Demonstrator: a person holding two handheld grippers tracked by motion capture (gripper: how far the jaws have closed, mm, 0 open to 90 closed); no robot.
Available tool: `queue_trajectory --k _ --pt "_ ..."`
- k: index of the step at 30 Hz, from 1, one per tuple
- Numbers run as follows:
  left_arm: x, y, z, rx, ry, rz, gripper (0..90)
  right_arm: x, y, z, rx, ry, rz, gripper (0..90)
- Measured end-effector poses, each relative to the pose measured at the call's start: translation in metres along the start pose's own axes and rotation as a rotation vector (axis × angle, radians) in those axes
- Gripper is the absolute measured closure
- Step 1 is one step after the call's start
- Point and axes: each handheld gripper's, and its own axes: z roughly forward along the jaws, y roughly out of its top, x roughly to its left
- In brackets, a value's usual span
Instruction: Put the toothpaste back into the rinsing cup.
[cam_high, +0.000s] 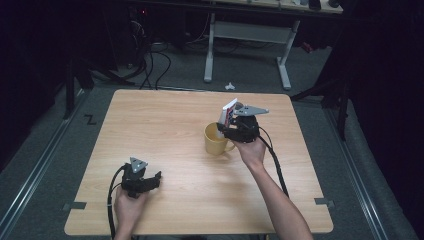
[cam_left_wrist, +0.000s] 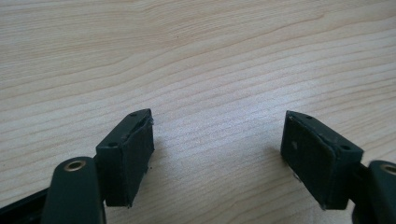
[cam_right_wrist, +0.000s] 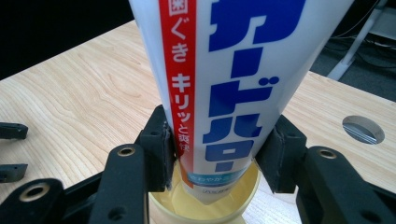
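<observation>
High view is showing your left gripper (cam_high: 150, 181) resting low near your edge of the table (cam_high: 165, 120), jaws standing apart over bare wood with nothing between them. Farther out, your right gripper (cam_right_wrist: 217, 154) is clamping the toothpaste tube (cam_right_wrist: 233, 79) by its lower body, both pads pressing its sides, and you are holding it upright with the cap end dipping into the yellow mug (cam_high: 216, 141) near the table's middle. By my reading you are seating the tube in the mug. The next move is calling for a slight lowering, then a gentle release so the tube leans on the rim without tipping the mug.
</observation>
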Motion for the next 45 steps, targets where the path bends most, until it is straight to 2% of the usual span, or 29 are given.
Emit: queue_trajectory --k 17,45 --pt "0.0 0.0 0.0 0.001 0.001 0.002 26.1 -0.002 -0.009 0.012 0.027 -0.006 0.006 51.7" --pt "0.0 0.0 0.0 0.0 0.0 0.0 26.0 0.004 -0.019 0.033 0.088 -0.009 -0.003 50.6"
